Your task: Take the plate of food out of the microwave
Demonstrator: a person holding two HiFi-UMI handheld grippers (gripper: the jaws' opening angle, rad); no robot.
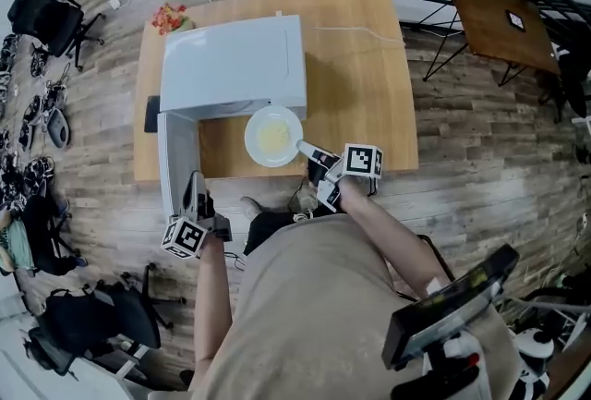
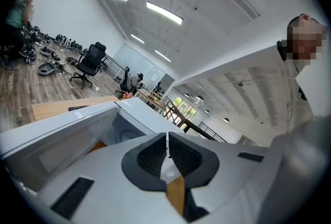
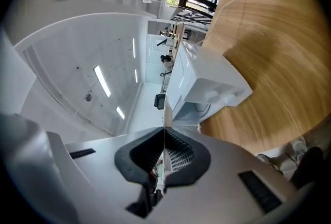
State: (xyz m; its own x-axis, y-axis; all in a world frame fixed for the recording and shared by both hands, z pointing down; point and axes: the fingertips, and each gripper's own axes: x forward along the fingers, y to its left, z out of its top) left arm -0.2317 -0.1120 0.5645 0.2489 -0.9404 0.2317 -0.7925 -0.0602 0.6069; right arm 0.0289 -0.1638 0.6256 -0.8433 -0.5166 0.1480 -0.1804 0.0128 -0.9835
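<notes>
Too small to tell: the pale yellow food [image 1: 273, 138] on the plate [image 1: 254, 124], the red-orange bits [image 1: 170, 18] at the far corner of the surface [image 1: 360, 75]. Hidden beneath the microwave [image 1: 235, 66] top: its inside.

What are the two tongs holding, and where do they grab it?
The right tongs pinch the plate of food by its rim. The left tongs seem to pinch the open microwave door at its free edge.

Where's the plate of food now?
In the head view, the plate is just in front of the microwave, over the table, its rim gripped by the right gripper.
</notes>
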